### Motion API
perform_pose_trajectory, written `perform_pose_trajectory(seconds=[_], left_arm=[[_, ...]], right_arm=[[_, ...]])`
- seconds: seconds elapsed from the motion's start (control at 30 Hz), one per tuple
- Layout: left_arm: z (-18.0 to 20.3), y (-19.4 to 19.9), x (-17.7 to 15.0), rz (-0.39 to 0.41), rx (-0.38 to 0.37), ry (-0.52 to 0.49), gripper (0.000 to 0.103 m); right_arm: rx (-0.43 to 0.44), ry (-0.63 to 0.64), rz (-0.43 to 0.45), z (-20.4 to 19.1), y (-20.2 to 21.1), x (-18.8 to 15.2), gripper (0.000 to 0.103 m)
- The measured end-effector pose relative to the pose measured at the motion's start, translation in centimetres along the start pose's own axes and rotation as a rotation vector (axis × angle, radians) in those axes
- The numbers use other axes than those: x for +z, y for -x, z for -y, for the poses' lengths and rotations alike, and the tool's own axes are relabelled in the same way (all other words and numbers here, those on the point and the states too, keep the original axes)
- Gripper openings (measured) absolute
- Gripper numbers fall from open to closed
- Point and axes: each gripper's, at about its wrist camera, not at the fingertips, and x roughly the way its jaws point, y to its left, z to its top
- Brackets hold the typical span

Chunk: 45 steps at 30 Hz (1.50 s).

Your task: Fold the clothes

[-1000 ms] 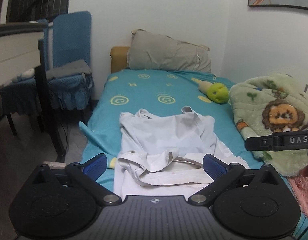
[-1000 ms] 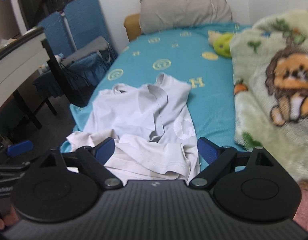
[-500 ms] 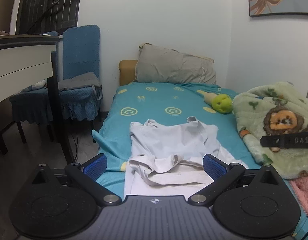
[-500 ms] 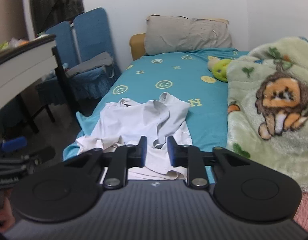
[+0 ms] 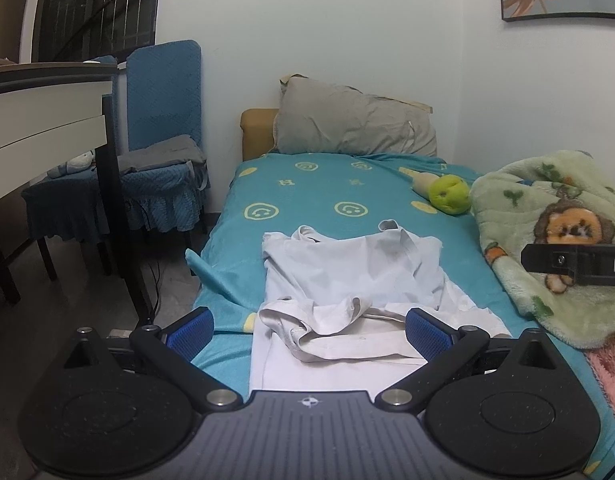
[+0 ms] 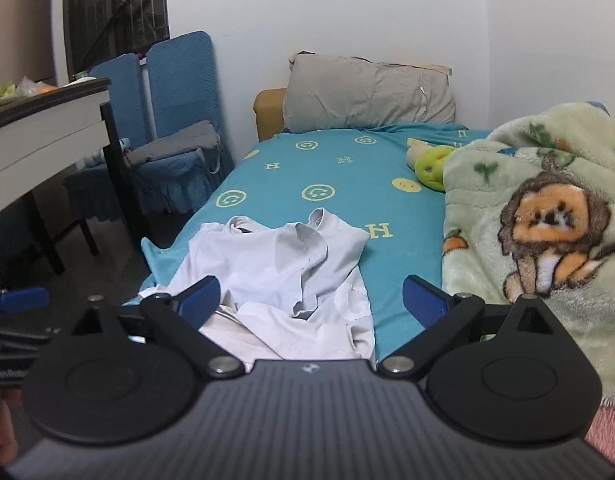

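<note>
A crumpled white garment [image 5: 347,280] [image 6: 279,276] lies at the foot of the bed on the teal sheet [image 5: 307,200]; a pale grey-blue layer overlaps a cream one. My left gripper [image 5: 307,330] hovers open above the garment's near edge, nothing between its blue pads. In the right wrist view my right gripper [image 6: 311,300] is open too, held over the garment's right side and holding nothing. The right gripper's black body [image 5: 575,266] shows at the right edge of the left wrist view. The left gripper's blue pad [image 6: 23,300] shows at the left of the right wrist view.
A green lion blanket [image 6: 547,220] is piled along the bed's right side, next to a green plush toy [image 5: 447,194]. A grey pillow [image 5: 355,128] leans at the head. Blue-covered chairs [image 5: 163,140] and a white desk [image 5: 43,128] stand left of the bed.
Both grippers rose and drew back from the garment. The right gripper was open, shut half a second ago, and is open again now. The left stayed open.
</note>
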Motion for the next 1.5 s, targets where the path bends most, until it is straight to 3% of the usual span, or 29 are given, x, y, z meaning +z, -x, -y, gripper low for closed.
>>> perform_pose_trajectory(seconds=[0.2, 0.67, 0.8, 1.1, 1.2, 1.3, 1.4, 1.5], left_arm=[[-0.3, -0.5, -0.1, -0.017, 0.008, 0.013, 0.103], [-0.4, -0.7, -0.2, -0.044, 0.002, 0.022, 0.103], [-0.5, -1.0, -0.3, -0.109, 0.004, 0.048, 0.103], [0.2, -0.8, -1.2, -0.295, -0.02, 0.103, 0.103], [-0.1, -1.2, -1.3, -0.388, -0.036, 0.165, 0.103], [-0.9, -2.0, -1.8, -0.504, -0.073, 0.294, 0.103], [-2.3, -3.1, -3.0, -0.626, -0.169, 0.521, 0.103], [-2.8, -4.3, -4.5, -0.701, -0.174, 0.637, 0.103]], right_arm=[[-0.028, 0.055, -0.049, -0.4, -0.5, -0.2, 0.099], [-0.046, -0.081, -0.098, 0.1, -0.4, -0.1, 0.099], [-0.102, -0.046, -0.107, -0.2, -0.9, -0.3, 0.099], [-0.097, -0.073, -0.117, 0.3, -1.1, -0.4, 0.099], [-0.1, -0.069, -0.11, 0.4, -0.9, -0.5, 0.099], [-0.081, -0.065, -0.126, 0.8, -0.7, -0.7, 0.099], [-0.033, -0.107, -0.208, 1.7, -1.1, -1.5, 0.099], [-0.016, -0.177, -0.289, 2.9, -1.6, -2.2, 0.099]])
